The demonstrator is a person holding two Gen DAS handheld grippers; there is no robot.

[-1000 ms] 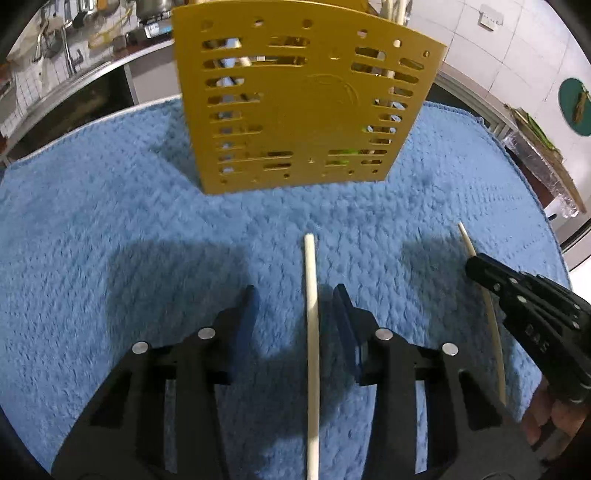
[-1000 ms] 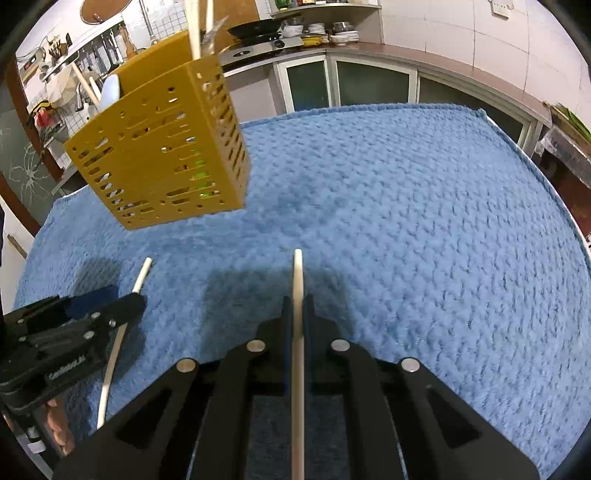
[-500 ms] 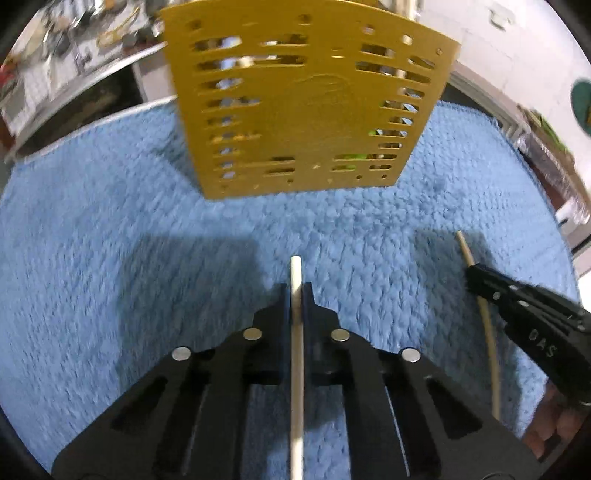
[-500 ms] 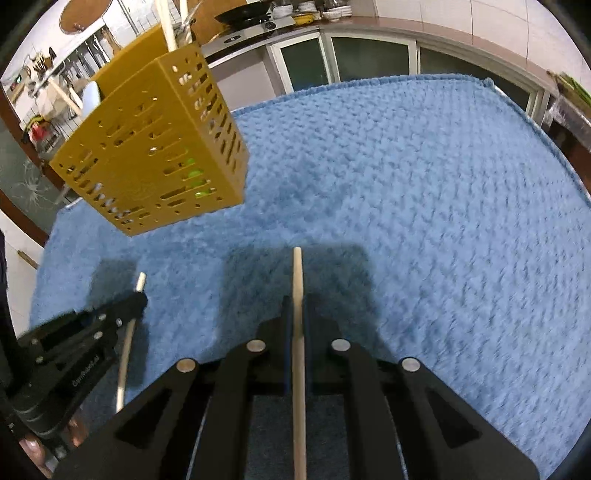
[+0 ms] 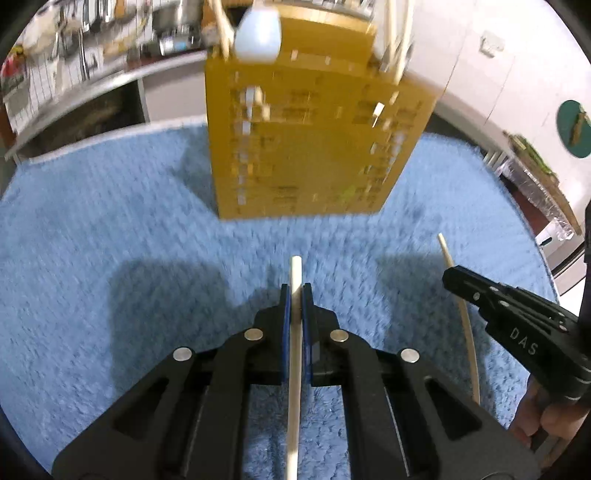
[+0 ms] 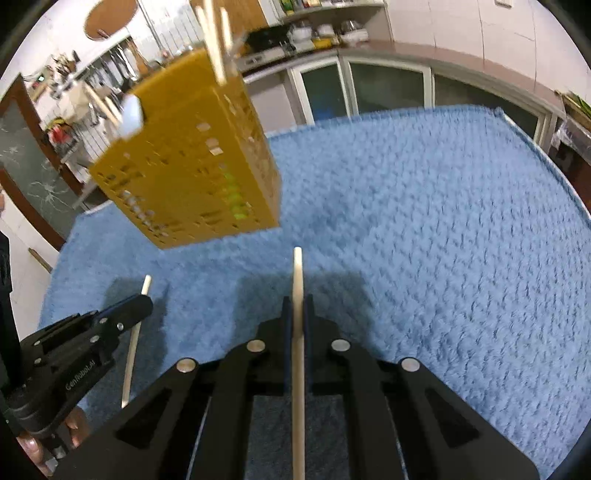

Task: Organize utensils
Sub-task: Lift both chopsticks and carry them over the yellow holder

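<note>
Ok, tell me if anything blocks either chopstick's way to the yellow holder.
Nothing visible does. Only bare blue towel lies between each held chopstick, left and right, and the yellow holder. Its top already holds chopsticks and a white spoon.

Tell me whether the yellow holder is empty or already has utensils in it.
Not empty. Pale sticks and a white spoon-like head poke above the holder rim; how many are inside cannot be told.

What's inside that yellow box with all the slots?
Pale sticks that look like chopsticks and a white spoon-like end poke out of the top of the yellow box. Something green shows through its slots. Its walls hide the rest.
</note>
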